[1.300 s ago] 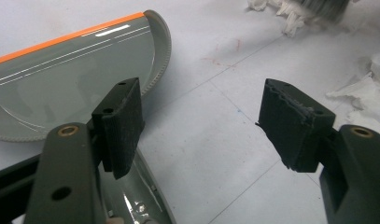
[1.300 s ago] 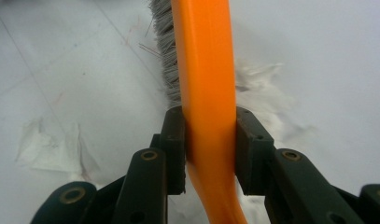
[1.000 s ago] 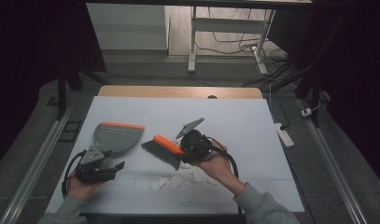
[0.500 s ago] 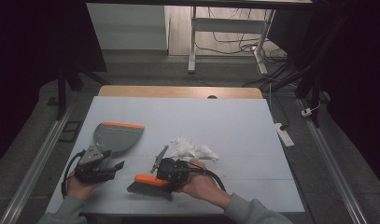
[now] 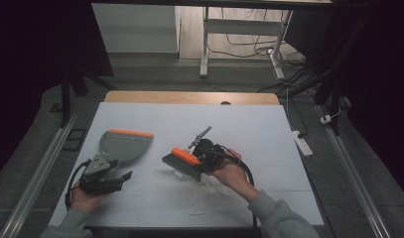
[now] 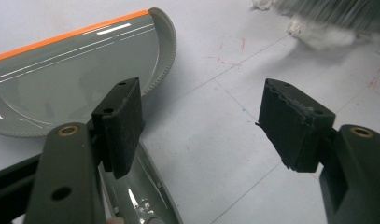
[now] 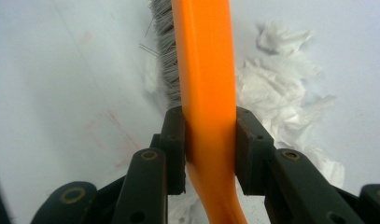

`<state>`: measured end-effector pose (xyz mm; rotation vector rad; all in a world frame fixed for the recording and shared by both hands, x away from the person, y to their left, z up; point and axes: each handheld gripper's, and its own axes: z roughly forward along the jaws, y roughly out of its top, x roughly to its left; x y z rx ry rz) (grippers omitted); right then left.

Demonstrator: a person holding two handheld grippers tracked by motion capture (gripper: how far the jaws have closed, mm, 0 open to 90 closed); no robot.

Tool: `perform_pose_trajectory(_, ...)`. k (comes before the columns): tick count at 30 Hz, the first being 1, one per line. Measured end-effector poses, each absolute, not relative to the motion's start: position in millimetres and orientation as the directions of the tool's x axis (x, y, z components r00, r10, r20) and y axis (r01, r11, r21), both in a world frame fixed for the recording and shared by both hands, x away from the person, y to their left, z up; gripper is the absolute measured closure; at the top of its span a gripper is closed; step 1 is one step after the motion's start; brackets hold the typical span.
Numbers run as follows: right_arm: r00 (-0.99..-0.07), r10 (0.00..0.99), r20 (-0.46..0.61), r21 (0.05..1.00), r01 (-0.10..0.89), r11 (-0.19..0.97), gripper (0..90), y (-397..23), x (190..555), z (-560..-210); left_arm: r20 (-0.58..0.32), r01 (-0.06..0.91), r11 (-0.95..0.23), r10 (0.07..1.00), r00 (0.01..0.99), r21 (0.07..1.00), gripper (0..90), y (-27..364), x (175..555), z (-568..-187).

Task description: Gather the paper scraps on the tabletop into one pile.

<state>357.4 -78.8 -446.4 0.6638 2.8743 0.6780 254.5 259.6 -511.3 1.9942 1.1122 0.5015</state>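
Note:
A grey dustpan with an orange lip lies flat on the white table, left of the middle. Just in front of it rests my left gripper, open. In the left gripper view bare table lies between its jaws, and the dustpan's handle runs under the left jaw. At mid-table my right gripper is shut on the orange handle of a brush. The grey bristles point down beside crumpled white tissue scraps.
A small dark spot marks the table's wooden far edge. Metal rails run along the floor on both sides. A power strip lies on the floor to the right. Desk legs and cables stand beyond the table.
The right gripper swept the brush toward the front edge, then back to mid-table. The tissue scraps shifted with the strokes. The left gripper and dustpan stayed put.

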Motion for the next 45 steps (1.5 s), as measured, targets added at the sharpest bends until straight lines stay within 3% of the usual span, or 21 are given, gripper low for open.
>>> perform_pose_trajectory(5,-0.906,0.420,-0.044,0.535,0.334,0.776,68.2,-95.8,347.5,-415.9,-0.031,0.534,-0.313,0.842,0.539,0.785,31.1,259.2,254.2,-511.5)
perform_pose_trajectory(9,-0.916,0.395,-0.064,0.528,0.305,0.792,68.2,-108.7,341.6,-401.6,-0.031,0.534,-0.314,0.841,0.540,0.785,31.1,259.1,254.2,-511.6)
perform_pose_trajectory(14,-0.963,0.266,-0.047,0.455,0.217,0.864,68.2,-113.3,308.7,-411.5,-0.031,0.533,-0.314,0.841,0.541,0.786,31.1,259.3,254.0,-511.4)
perform_pose_trajectory(22,-0.983,0.177,-0.045,0.344,0.151,0.927,68.2,-112.9,264.5,-434.3,-0.026,0.534,-0.318,0.842,0.540,0.784,31.1,258.2,254.5,-511.8)
perform_pose_trajectory(25,-0.992,0.099,-0.083,0.305,0.069,0.950,68.2,-109.5,252.9,-442.3,-0.027,0.535,-0.316,0.843,0.538,0.784,31.1,258.3,254.5,-511.9)
perform_pose_trajectory(30,-0.989,0.055,-0.135,0.256,0.019,0.967,68.2,-99.6,245.1,-452.2,-0.023,0.534,-0.320,0.842,0.538,0.783,31.1,258.0,254.5,-512.0)
perform_pose_trajectory(37,-0.979,0.081,-0.189,0.233,0.035,0.972,68.2,-92.9,267.3,-452.3,-0.027,0.536,-0.317,0.843,0.537,0.782,31.1,258.8,254.8,-512.5)
perform_pose_trajectory(39,-0.952,0.132,-0.276,0.226,0.069,0.972,68.2,-96.2,288.7,-451.7,-0.023,0.535,-0.320,0.843,0.537,0.782,31.2,258.3,254.8,-512.6)
perform_pose_trajectory(45,-0.924,0.249,-0.290,0.281,0.167,0.945,68.2,-106.5,326.4,-450.1,-0.020,0.535,-0.324,0.842,0.539,0.781,31.2,257.9,254.7,-512.6)
